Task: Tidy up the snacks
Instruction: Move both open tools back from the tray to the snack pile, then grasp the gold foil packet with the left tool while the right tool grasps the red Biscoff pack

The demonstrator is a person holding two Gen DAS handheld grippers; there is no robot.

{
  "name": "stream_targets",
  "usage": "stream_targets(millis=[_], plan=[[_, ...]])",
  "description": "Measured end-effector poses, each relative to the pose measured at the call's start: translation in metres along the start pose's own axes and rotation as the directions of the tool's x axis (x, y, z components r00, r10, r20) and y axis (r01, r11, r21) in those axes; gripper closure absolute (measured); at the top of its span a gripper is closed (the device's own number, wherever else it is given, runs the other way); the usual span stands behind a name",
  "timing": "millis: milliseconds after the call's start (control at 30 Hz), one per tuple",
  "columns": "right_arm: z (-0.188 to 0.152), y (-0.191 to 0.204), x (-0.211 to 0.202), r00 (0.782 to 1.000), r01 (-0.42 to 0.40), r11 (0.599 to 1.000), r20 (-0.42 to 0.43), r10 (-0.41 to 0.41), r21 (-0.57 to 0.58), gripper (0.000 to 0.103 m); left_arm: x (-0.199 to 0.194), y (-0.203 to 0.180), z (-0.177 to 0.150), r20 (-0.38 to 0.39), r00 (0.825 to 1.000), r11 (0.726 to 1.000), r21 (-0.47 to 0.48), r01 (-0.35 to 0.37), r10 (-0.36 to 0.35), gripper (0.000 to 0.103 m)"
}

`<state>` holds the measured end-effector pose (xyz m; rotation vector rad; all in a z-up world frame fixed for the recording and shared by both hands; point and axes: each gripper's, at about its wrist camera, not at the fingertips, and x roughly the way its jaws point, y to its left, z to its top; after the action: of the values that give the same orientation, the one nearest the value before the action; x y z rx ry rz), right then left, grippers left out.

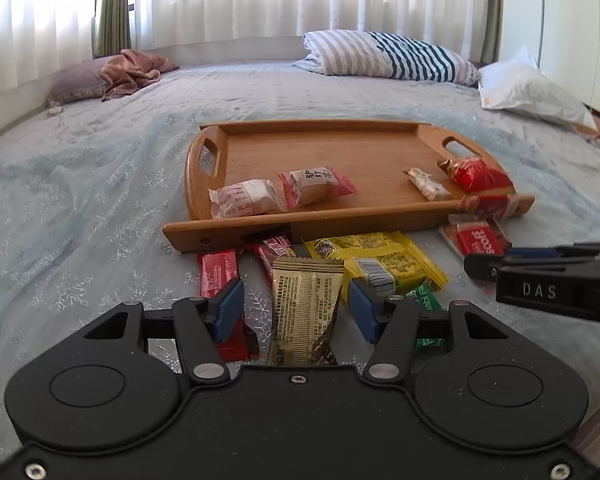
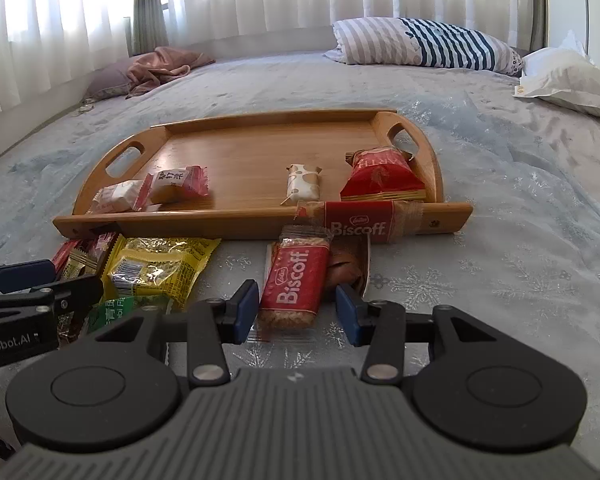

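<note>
Snacks sit partly on a wooden tray (image 1: pixel 260 148) at frame centre, partly on the bed (image 1: pixel 80 208) just below it. On the tray in the left wrist view: two pink-and-white packets (image 1: pixel 244 199) (image 1: pixel 316 186) at lower left, a small white bar (image 1: pixel 428 184) and a red packet (image 1: pixel 478 176) at lower right. A Biscoff packet (image 2: pixel 358 222) leans on the tray's near rim, right of centre in the right wrist view.

Left gripper (image 1: pixel 296 310), lower centre, has jaws apart w/ a tan packet (image 1: pixel 306 308) lying between the fingers; cannot tell if they touch it. Red bars (image 1: pixel 218 272), a yellow packet (image 1: pixel 380 258) and a green one (image 1: pixel 422 300) lie beside it.

Right gripper (image 2: pixel 296 308), lower centre, jaws also apart, w/ a second Biscoff packet (image 2: pixel 296 280) between them, just beside a brown snack (image 2: pixel 344 268) in clear wrap. Striped pillow (image 2: pixel 424 42) sits upper right.
</note>
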<state>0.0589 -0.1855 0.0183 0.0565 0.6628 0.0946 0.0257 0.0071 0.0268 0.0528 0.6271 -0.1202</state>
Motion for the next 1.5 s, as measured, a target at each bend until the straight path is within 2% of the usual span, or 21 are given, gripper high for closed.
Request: stream_targets(millis=[100, 267, 333, 367, 400, 467, 600, 667, 700, 733, 867, 1033, 1167, 1233, 1400, 1500], plan=[[0.0, 0.002, 0.005, 1.0, 0.004, 1.0, -0.009, -0.004, -0.008, 0.04, -0.003, -0.002, -0.002, -0.01, 1.0, 1.0, 0.013, 0.007, -0.006, 0.044], [0.0, 0.011, 0.009, 1.0, 0.028, 0.998, -0.009, -0.029, -0.065, 0.037, -0.008, -0.004, -0.006, -0.013, 1.0, 1.0, 0.023, 0.006, -0.006, 0.045], [-0.002, 0.011, 0.009, 1.0, 0.022, 0.997, -0.005, -0.022, -0.073, 0.049, -0.008, -0.006, -0.008, -0.022, 1.0, 0.999, 0.037, 0.008, -0.007, 0.052], [-0.002, 0.01, 0.008, 1.0, 0.022, 0.997, -0.002, -0.022, -0.073, 0.053, -0.007, -0.006, -0.008, -0.03, 0.999, 0.999, 0.045, 0.014, -0.012, 0.059], [-0.003, 0.009, 0.007, 1.0, 0.028, 0.997, 0.001, -0.028, -0.073, 0.061, -0.006, -0.007, -0.009, -0.035, 0.999, 0.999, 0.05, 0.019, -0.017, 0.064], [-0.003, 0.006, 0.004, 1.0, 0.012, 0.998, 0.0, -0.012, -0.06, 0.064, -0.004, -0.007, -0.01, -0.049, 0.998, 0.998, 0.054, 0.035, -0.032, 0.071], [0.0, 0.002, -0.005, 1.0, -0.02, 0.999, -0.001, 0.02, -0.038, 0.065, -0.007, -0.01, -0.011, -0.033, 0.999, 0.996, 0.078, 0.034, -0.031, 0.073], [0.005, 0.001, -0.012, 0.999, -0.045, 0.998, 0.016, 0.046, -0.037, 0.066, -0.01, -0.008, -0.008, -0.025, 0.998, 0.997, 0.06, 0.051, -0.05, 0.073], [0.007, 0.0, -0.016, 0.998, -0.059, 0.998, 0.027, 0.06, -0.032, 0.069, -0.011, -0.007, -0.008, -0.021, 0.998, 0.997, 0.046, 0.061, -0.06, 0.073], [0.01, 0.0, -0.019, 0.997, -0.069, 0.997, 0.039, 0.07, -0.027, 0.078, -0.012, -0.006, -0.006, -0.017, 0.998, 0.997, 0.034, 0.065, -0.065, 0.073], [0.018, 0.0, -0.025, 0.994, -0.078, 0.997, 0.069, 0.08, -0.031, 0.08, -0.016, -0.004, -0.002, 0.004, 0.999, 0.998, 0.025, 0.053, -0.053, 0.073], [0.016, 0.0, -0.021, 0.996, -0.077, 0.997, 0.049, 0.078, -0.025, 0.079, -0.019, 0.001, 0.002, 0.021, 0.998, 0.998, 0.0, 0.064, -0.064, 0.073], [0.011, 0.002, -0.017, 0.998, -0.062, 0.997, 0.027, 0.063, -0.036, 0.072, -0.021, 0.005, 0.005, 0.038, 0.997, 0.997, -0.024, 0.07, -0.069, 0.073], [0.008, 0.003, -0.015, 0.999, -0.046, 0.998, 0.016, 0.047, -0.044, 0.058, -0.02, 0.006, 0.006, 0.043, 0.997, 0.997, -0.027, 0.071, -0.07, 0.073], [0.003, 0.003, -0.005, 1.0, -0.025, 0.999, -0.005, 0.024, -0.032, 0.058, -0.02, 0.007, 0.009, 0.051, 0.996, 0.997, -0.026, 0.071, -0.069, 0.073], [0.004, 0.003, -0.003, 1.0, -0.019, 1.0, -0.001, 0.019, -0.022, 0.054, -0.019, 0.008, 0.01, 0.05, 0.996, 0.997, -0.028, 0.07, -0.068, 0.073]])
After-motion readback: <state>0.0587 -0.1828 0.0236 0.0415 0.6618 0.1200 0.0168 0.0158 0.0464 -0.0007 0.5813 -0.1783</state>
